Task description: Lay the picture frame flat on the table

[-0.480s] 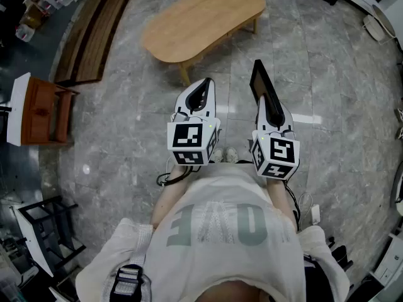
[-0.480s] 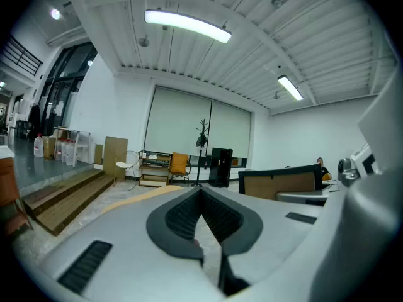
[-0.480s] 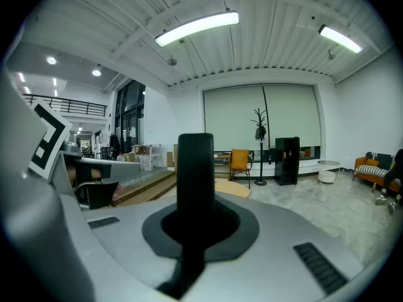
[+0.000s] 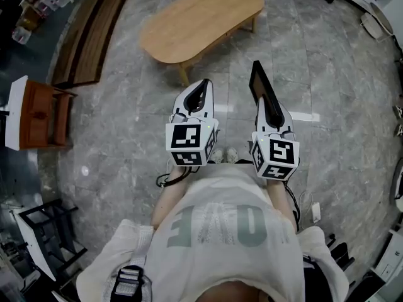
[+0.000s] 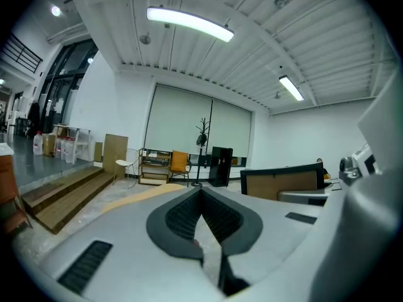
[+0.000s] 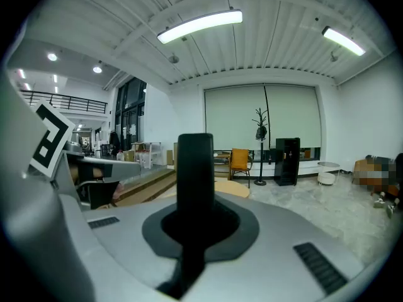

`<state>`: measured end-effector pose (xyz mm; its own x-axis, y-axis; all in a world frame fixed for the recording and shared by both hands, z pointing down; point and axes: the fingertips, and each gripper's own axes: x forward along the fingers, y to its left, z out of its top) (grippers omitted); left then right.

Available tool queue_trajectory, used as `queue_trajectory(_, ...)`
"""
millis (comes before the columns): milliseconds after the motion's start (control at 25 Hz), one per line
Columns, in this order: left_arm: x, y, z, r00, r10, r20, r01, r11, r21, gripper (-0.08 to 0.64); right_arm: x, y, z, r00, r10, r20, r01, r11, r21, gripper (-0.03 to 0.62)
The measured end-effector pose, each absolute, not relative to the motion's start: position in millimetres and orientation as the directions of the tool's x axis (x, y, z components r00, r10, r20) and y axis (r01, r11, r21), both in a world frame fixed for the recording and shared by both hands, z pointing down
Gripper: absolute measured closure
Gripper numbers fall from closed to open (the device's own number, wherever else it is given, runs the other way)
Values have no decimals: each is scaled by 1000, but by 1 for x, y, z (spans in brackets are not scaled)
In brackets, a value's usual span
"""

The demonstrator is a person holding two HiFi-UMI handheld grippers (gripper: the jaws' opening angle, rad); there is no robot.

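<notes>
Black picture frame [image 4: 259, 82], a thin dark rectangular slab, is being pinched by the right gripper [image 4: 267, 106], just ahead of the person's white printed shirt [image 4: 220, 231]. In the right gripper view the frame [image 6: 194, 168] is showing edge-on, standing upright between the jaws, which are pressing together on its lower part. In the head view it is jutting forward past the jaw tips, leaning away from the person and hanging in the air over the floor, short of the table and not touching it.

Just beside it, the left gripper [image 4: 201, 92] is being held level with the right one, their marker cubes side by side. The left gripper view is showing its ribbed dark pads [image 5: 220, 222] meeting at the tips, pressed together with nothing between them.

Below both grippers, grey veined marble floor tiles [image 4: 327, 74] are spreading out. Ahead of the person, a long oval light-wood table [image 4: 201, 17] on slim legs is standing with its top bare. To the left of it, brown wooden steps [image 4: 94, 30] are running along the floor, and a reddish-brown wooden cabinet [image 4: 41, 112] is sitting nearer on that side.

Farthest off, in the right gripper view, an orange chair [image 6: 240, 161], a dark coat stand [image 6: 260, 146] and a black cabinet [image 6: 288, 161] are lining a pale wall under long ceiling lights.
</notes>
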<state>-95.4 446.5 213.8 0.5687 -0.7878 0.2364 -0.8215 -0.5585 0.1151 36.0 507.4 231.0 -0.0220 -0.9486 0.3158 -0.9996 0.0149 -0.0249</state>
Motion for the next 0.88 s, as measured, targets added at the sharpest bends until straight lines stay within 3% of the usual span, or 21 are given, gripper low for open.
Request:
queue_trajectory(400, -124, 422, 218, 580, -785, 220, -815, -557, 162, 551, 22, 505, 229, 15, -956, 293, -999, -26, -35, 575)
queue_trajectory(880, -97, 388, 218, 590, -790, 165, -807, -574, 138, 551, 68, 485, 228, 76, -977, 199, -994, -89, -59, 575)
